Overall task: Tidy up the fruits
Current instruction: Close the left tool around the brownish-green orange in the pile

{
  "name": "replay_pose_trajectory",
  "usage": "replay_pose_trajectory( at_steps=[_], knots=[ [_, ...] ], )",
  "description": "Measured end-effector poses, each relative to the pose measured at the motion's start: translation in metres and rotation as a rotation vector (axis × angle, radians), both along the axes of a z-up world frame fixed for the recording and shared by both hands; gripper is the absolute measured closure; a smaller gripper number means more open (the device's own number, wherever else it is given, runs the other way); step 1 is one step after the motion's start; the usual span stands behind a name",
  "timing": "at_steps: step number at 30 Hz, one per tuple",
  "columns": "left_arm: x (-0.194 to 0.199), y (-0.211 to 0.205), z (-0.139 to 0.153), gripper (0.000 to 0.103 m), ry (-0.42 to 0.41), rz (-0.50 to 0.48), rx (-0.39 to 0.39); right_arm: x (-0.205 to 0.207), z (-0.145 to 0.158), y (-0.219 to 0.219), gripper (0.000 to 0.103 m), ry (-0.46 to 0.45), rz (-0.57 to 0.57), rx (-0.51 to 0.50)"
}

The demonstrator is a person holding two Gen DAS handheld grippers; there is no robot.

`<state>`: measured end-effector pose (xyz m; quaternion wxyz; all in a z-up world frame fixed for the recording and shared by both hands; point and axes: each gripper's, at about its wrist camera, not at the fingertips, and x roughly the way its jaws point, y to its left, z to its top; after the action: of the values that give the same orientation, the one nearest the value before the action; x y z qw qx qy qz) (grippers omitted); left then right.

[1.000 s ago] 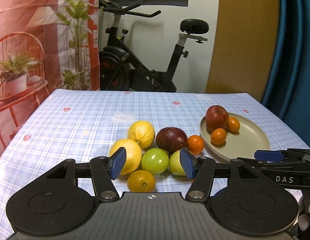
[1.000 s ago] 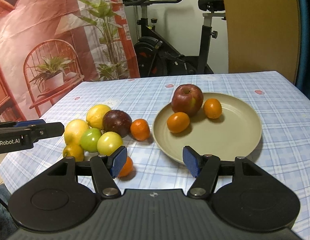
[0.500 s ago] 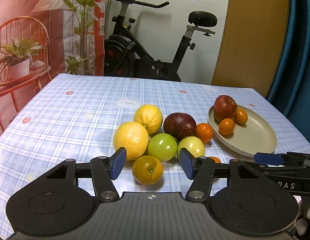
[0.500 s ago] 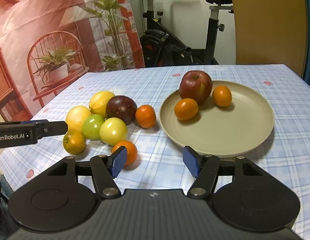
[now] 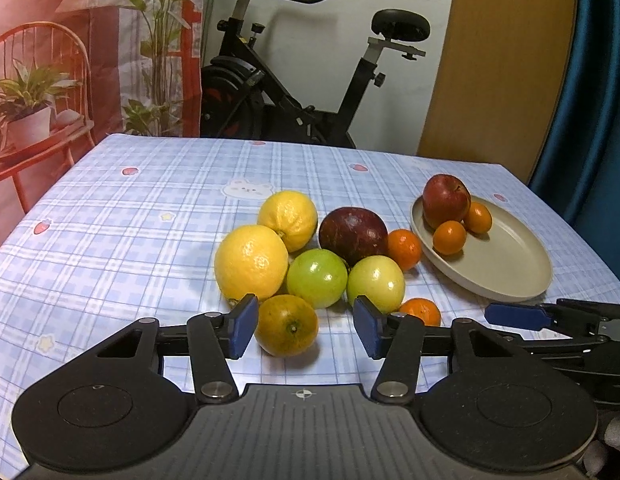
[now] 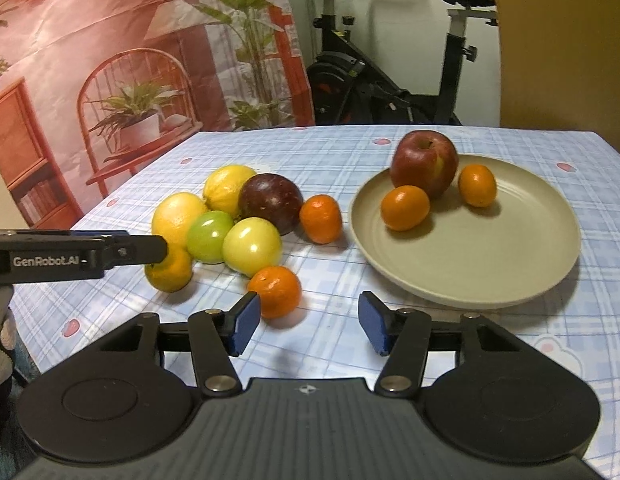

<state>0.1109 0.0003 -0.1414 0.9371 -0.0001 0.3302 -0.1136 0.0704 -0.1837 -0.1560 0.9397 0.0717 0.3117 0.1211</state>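
hovering wide apart and empty, left gripper [image 5: 302, 326] around a greenish round orange [image 5: 286, 324]; right gripper [image 6: 308, 323] likewise gaping (nothing held) beside a small orange mandarin [image 6: 276, 290], near the beige round plate [image 6: 489, 264].

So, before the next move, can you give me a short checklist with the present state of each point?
1. Left gripper open: ok, the jaws stand wide apart.
2. Yellow-orange fruit between the left fingers: ok, though closer to one pad than the other.
3. Right gripper open and holding nothing: ok.
4. Small orange centred for the right gripper: not ok, it sits by one pad only.
5. Free room on the plate: ok, only the red apple and two small oranges sit at its far side.
6. Gripper height above the tablecloth: cannot tell.
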Motion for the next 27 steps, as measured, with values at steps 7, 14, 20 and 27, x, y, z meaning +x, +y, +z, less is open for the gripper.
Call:
replay_pose_trajectory(
  at_steps=[7,14,20,27],
  knots=[
    [0.0,0.001,-0.001,0.048,0.003,-0.003,-0.002,0.0,0.0,0.002,0.047,-0.01,0.016,0.001],
    [0.001,0.002,-0.004,0.048,0.015,0.004,-0.004,0.001,-0.001,0.002,0.047,-0.011,0.019,0.002],
    [0.019,0.009,-0.013,0.048,0.082,0.03,-0.039,0.001,-0.002,0.003,0.047,-0.007,0.027,0.002],
    [0.023,0.024,-0.007,0.049,0.11,0.029,-0.129,0.001,0.001,0.021,0.047,-0.017,0.11,-0.014]
  ],
)
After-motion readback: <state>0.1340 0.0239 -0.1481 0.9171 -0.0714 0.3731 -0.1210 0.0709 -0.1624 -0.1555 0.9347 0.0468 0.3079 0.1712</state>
